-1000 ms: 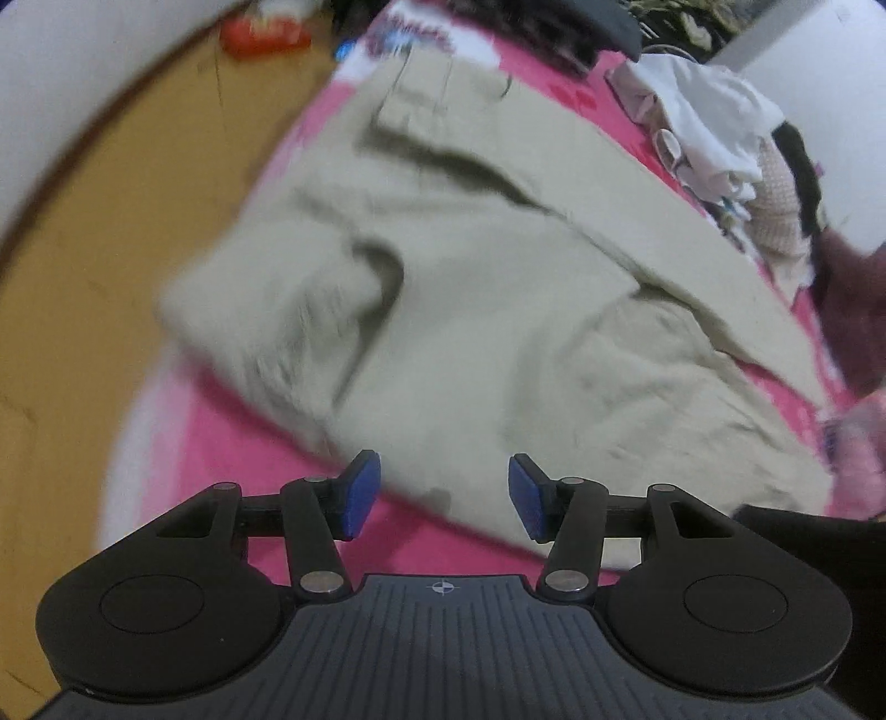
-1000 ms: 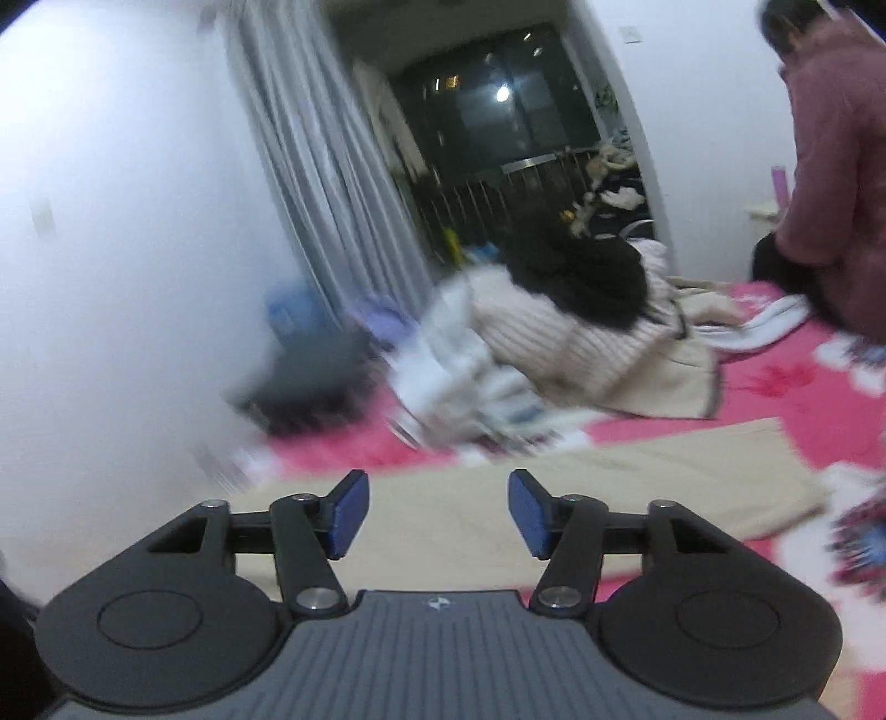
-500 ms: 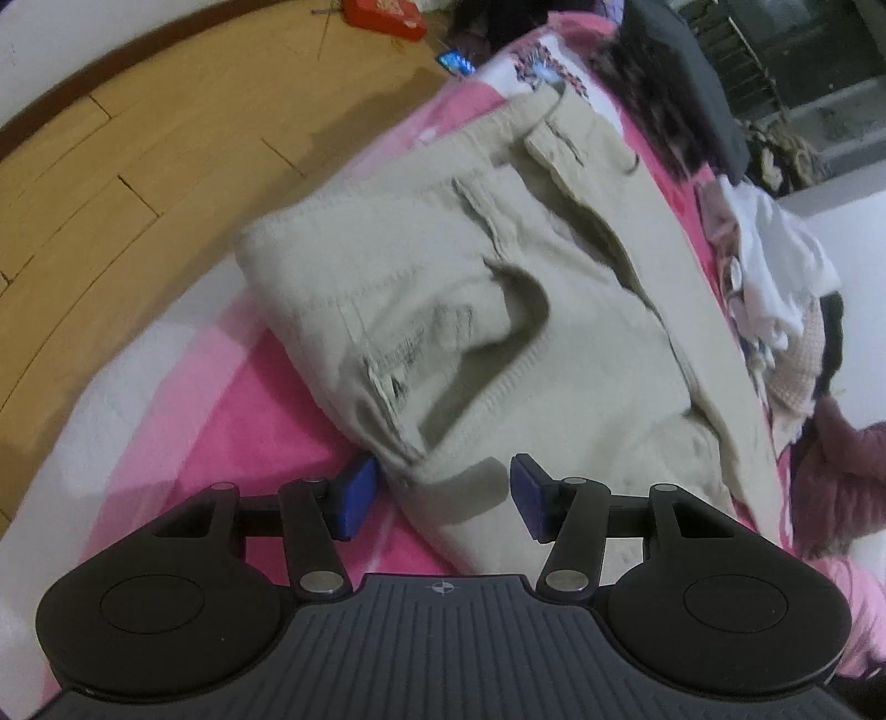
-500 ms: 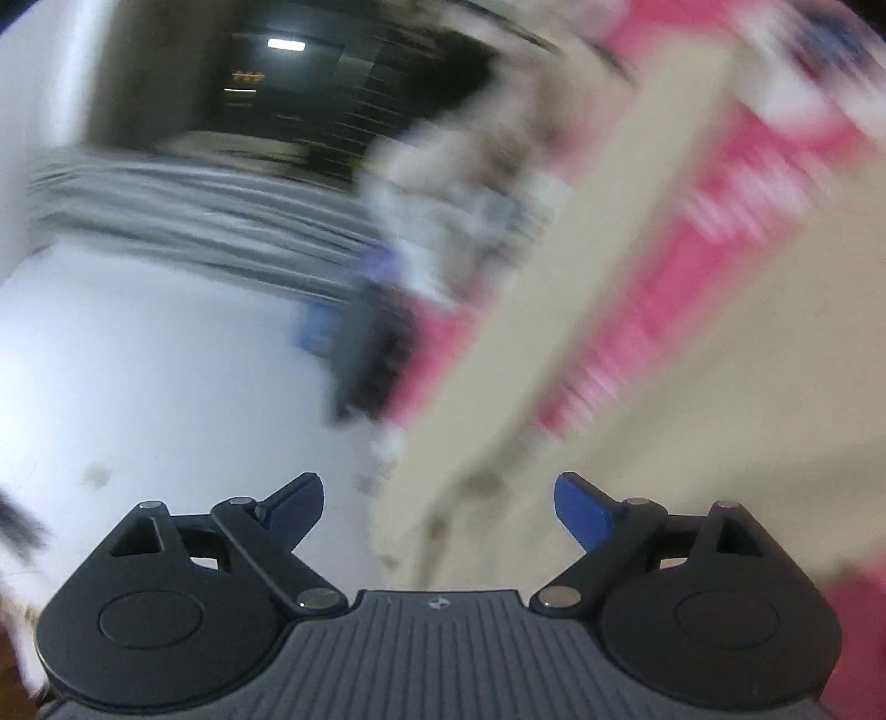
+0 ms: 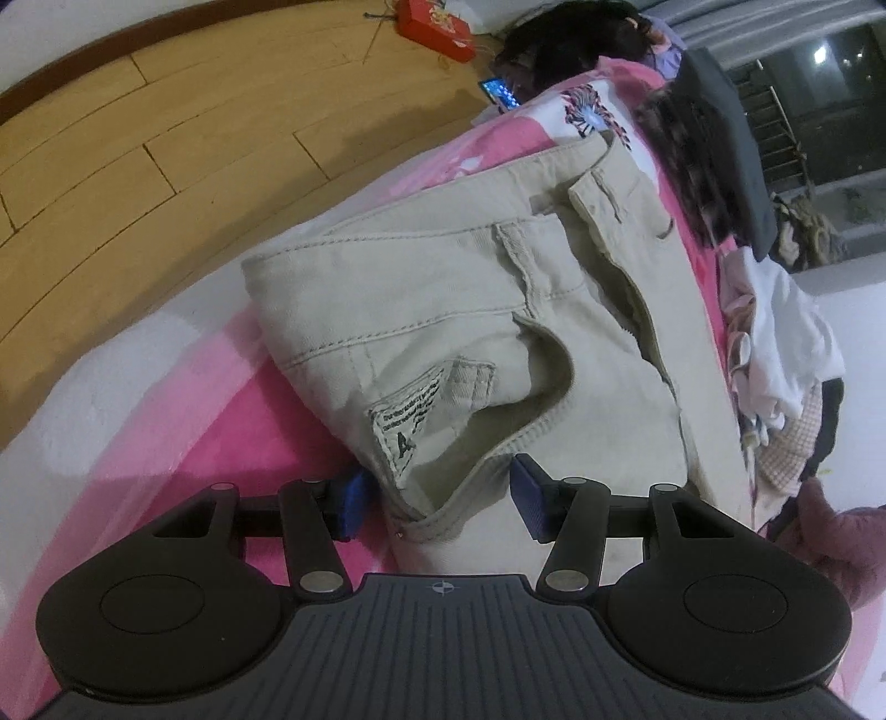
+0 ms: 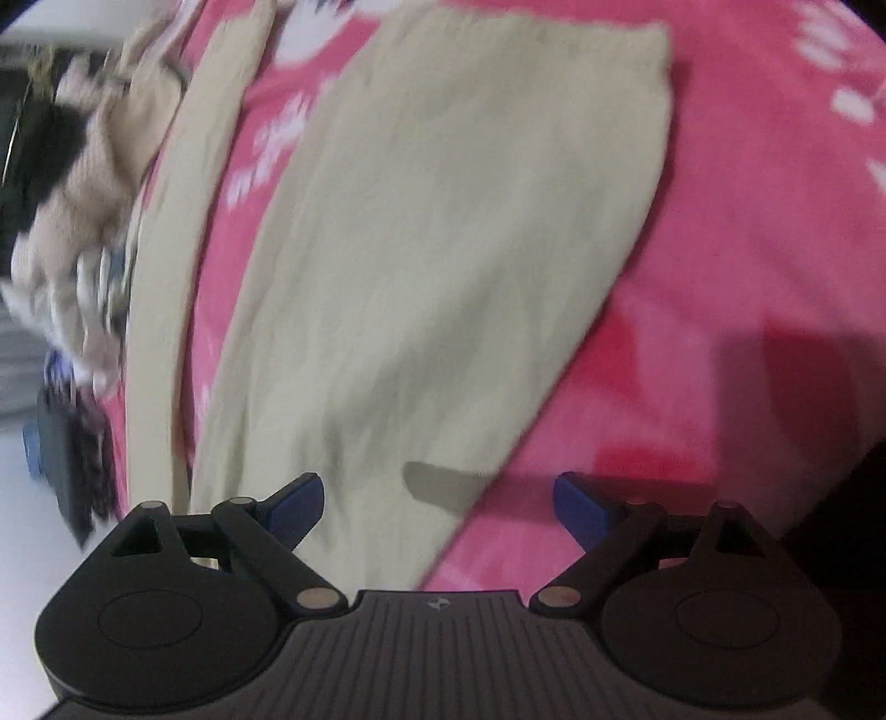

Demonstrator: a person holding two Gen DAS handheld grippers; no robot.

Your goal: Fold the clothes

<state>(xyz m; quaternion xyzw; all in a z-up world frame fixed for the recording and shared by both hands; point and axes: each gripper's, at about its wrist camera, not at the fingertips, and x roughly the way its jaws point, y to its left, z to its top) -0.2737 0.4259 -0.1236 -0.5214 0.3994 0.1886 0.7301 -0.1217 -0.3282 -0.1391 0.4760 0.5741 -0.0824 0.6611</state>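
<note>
You have a pink blanket, wooden floor, red box, lit phone, heap of other clothes beside you.

A bed covered by a pink blanket with white flower shapes carries beige trousers spread flat (one leg lies out along the blanket). A heap of other clothes sits beside them.

Open pink blanket beside trousers; heaped laundry crowds far edge; wooden floor clear beyond.
</note>
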